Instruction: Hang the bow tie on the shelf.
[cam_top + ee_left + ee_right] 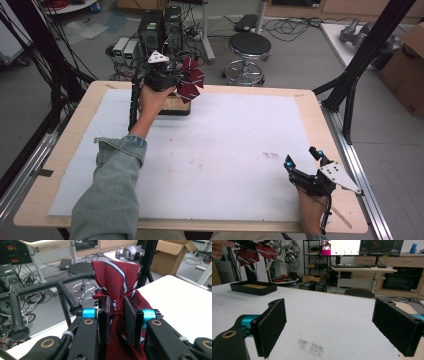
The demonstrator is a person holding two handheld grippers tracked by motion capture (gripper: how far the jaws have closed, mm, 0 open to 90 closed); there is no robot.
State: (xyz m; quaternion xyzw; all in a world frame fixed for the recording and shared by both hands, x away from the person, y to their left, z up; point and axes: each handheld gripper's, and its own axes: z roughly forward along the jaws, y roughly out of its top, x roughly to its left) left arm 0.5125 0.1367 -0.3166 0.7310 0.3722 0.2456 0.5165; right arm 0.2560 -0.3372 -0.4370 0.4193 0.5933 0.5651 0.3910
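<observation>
Left gripper up at 11 o'clock of the table, pinching a bunched red striped tie above the black tray. Right gripper spread, idle at 4 o'clock. Risk: slick cloth slipping from the narrow pinch, landing off-tray

Worktop: pale wood, white sheet on top

Worktop carries white sheet; black tray at far edge; faint grey smudge, possibly dirt.

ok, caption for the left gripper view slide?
Left gripper pinching a dark red striped fabric bow tie at its knot, above the white table.
</observation>
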